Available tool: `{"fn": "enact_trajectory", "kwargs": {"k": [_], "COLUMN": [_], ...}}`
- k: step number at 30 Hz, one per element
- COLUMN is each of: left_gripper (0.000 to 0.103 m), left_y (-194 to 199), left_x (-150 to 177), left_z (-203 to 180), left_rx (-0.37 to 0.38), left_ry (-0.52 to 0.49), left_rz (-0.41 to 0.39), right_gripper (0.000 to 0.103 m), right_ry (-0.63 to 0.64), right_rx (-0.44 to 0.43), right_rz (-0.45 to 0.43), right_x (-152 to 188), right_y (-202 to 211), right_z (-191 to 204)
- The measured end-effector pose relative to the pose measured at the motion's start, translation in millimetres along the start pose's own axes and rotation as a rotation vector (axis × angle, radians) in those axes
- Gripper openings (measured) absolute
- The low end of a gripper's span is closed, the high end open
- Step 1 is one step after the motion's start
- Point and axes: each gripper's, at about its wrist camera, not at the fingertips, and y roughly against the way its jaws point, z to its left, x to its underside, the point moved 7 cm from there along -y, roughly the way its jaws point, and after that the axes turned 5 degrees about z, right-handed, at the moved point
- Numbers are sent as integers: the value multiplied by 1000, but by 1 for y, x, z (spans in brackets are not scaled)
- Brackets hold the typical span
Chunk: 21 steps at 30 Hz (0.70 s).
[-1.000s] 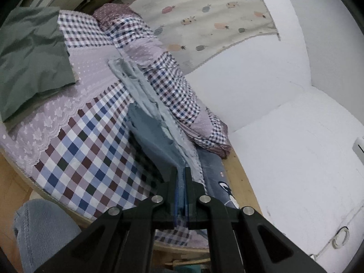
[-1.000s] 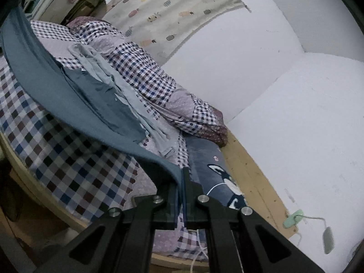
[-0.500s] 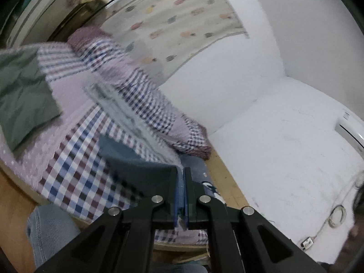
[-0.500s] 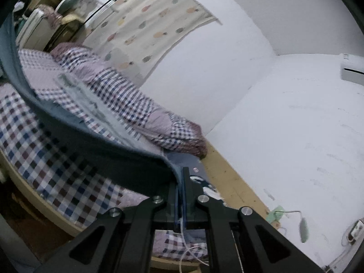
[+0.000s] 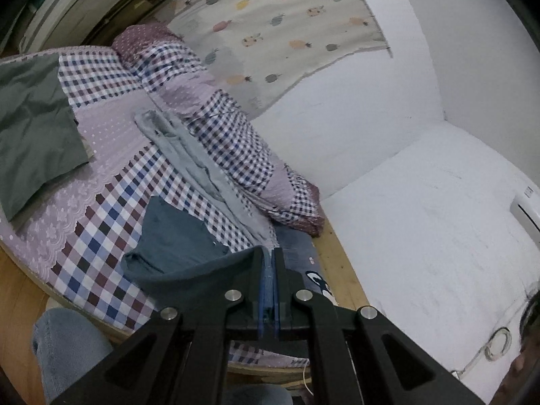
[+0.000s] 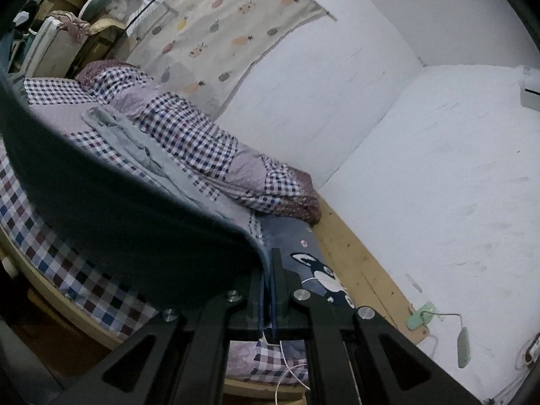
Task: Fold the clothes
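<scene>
My left gripper (image 5: 269, 263) is shut on an edge of a dark teal garment (image 5: 175, 246), which hangs down onto the checkered bed (image 5: 101, 216). My right gripper (image 6: 269, 263) is shut on another edge of the same teal garment (image 6: 111, 209), which stretches taut away to the left and hides much of the bed. A light grey garment (image 5: 189, 155) lies crumpled in a long strip across the bed behind it; it also shows in the right wrist view (image 6: 135, 141).
A dark green cloth (image 5: 30, 128) lies at the bed's left. A rolled checkered quilt (image 5: 236, 148) runs along the white wall. A blue cartoon mat (image 6: 303, 256) covers the bed's near end. A wooden bed frame (image 6: 357, 263) and cables (image 6: 462, 341) lie to the right.
Both grippers have lifted and tilted upward, raising the teal garment off the bed. Its lower part now rests folded on the bed in the left view.
</scene>
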Motion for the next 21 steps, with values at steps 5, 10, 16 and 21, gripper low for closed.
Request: {"fn": "enact_trajectory", "kwargs": {"k": [5,10,16,21], "left_gripper": [2,2,2,2], "left_y": [-36,-80,-146,-219], "left_x": [-27,-54,-90,-123], "left_z": [11,22,46,83], "left_rx": [-38,-88,-152,-225], "left_ry": [23,40,79,122], "left_rz": [26,65,115,160], "right_gripper": [0,0,0,0], "right_ry": [8,52,108,153], "right_rx": [-36,-67,-124,-201], "right_rz": [50,81,115,170], "right_x": [-12,-32,-55,-65], "right_y": [-42,-94,-177,-264], "right_z": [4,10,23,49]}}
